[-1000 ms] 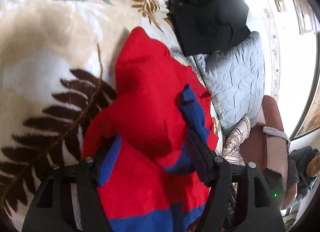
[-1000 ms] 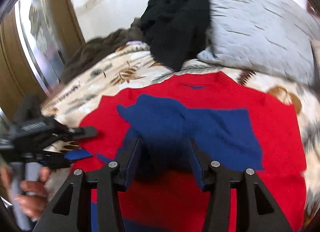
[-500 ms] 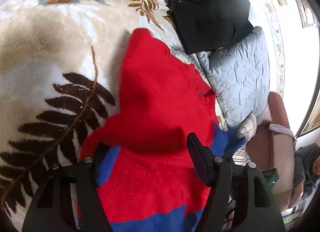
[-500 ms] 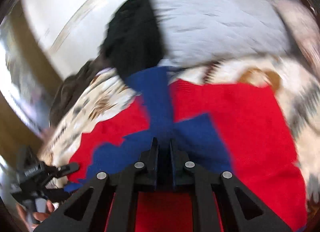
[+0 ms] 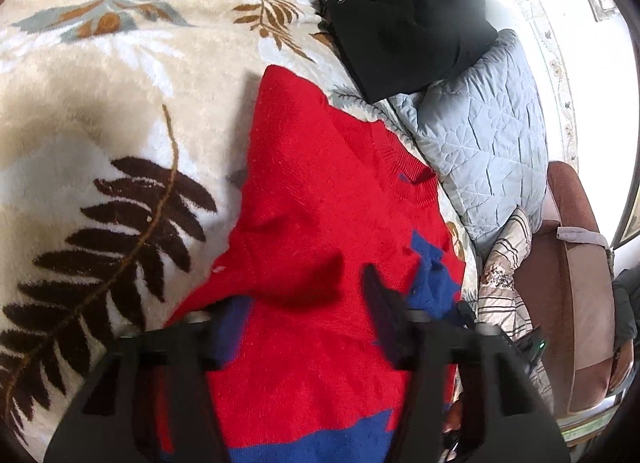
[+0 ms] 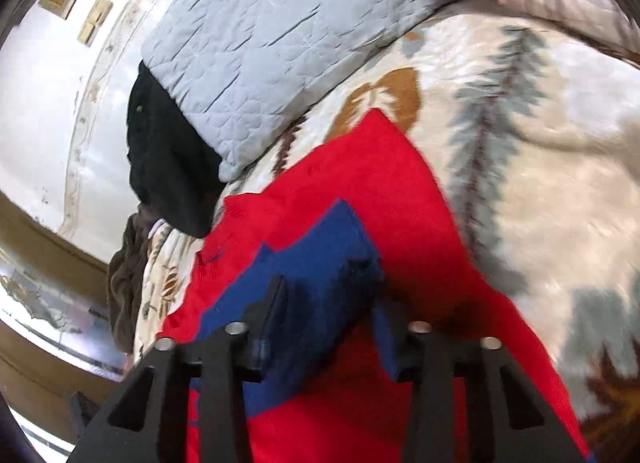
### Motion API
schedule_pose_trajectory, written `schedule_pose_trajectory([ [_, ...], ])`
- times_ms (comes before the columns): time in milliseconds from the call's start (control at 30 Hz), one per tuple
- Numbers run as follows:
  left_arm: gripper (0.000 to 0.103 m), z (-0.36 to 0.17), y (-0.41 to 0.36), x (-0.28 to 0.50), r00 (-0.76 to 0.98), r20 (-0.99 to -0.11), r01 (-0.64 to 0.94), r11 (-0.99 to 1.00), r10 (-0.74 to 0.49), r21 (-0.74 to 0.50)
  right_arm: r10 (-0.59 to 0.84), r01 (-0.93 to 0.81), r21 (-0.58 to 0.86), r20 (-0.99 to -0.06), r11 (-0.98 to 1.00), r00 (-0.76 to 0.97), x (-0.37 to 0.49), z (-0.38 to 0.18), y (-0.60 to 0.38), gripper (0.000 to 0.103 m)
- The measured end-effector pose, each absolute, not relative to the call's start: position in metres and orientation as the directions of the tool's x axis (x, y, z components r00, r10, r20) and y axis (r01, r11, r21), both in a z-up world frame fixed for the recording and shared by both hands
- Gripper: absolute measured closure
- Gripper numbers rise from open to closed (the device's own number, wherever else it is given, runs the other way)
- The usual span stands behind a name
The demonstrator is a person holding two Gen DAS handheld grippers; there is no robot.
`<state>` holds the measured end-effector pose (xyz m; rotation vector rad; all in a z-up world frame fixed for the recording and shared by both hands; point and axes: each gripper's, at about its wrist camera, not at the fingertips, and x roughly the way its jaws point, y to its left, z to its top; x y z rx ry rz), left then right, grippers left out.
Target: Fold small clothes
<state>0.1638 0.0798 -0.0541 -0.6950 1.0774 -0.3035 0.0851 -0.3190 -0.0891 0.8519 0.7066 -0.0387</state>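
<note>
So the red sweater [image 5: 320, 223] with blue patches is lying spread out on the bed's fuzzy cream blanket [image 5: 100, 103], the one with the big leaf print, and its ribbed collar points toward the pillow end. One blue sleeve [image 6: 320, 263] is folded over onto the red body, you can see it best from the right wrist camera. The left gripper [image 5: 288, 311] hangs low over the lower part of the sweater, jaws spread wide, nothing between them as far as I can see. The right gripper [image 6: 332, 303] sits right over that blue sleeve, jaws also spread, with blue fabric bunched up in the gap between them; can't really tell if the fingers are touching it. Just past the collar there's a pale blue quilted pillow [image 5: 488, 135], and a black garment [image 5: 400, 15] is heaped partly on top of it. Off the far side of the bed there's a brown chair [image 5: 576, 263].
</note>
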Motion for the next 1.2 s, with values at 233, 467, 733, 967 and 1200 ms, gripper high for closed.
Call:
schedule_pose_trajectory([
  [233, 0.074, -0.062, 0.078, 0.169, 0.414, -0.713, -0.121, 0.742, -0.566, -0.659, 0.181, 0.238, 0.678, -0.486, 0.696, 0.855, 0.075, -0.061, -0.335, 0.099],
  [467, 0.073, -0.044, 0.064, 0.149, 0.399, -0.669, -0.018, 0.724, -0.627, -0.689, 0.101, 0.373, 0.604, -0.606, 0.705, 0.789, 0.056, -0.082, -0.339, 0.090],
  [733, 0.054, -0.025, 0.031, 0.149, 0.495, -0.758, 0.087, 0.892, -0.424, -0.443, 0.205, 0.221, 0.582, -0.577, 0.783, 0.791, 0.087, -0.073, -0.310, 0.090],
  [967, 0.050, -0.039, 0.026, 0.153, 0.440, -0.789, 0.091, 0.895, -0.430, -0.437, 0.190, 0.285, 0.547, -0.655, 0.787, 0.731, 0.089, -0.096, -0.309, 0.089],
  [1200, 0.043, -0.039, 0.016, 0.152, 0.452, -0.795, 0.124, 0.911, -0.405, -0.394, 0.179, 0.250, 0.458, -0.706, 0.853, 0.685, 0.075, -0.085, -0.294, 0.079],
])
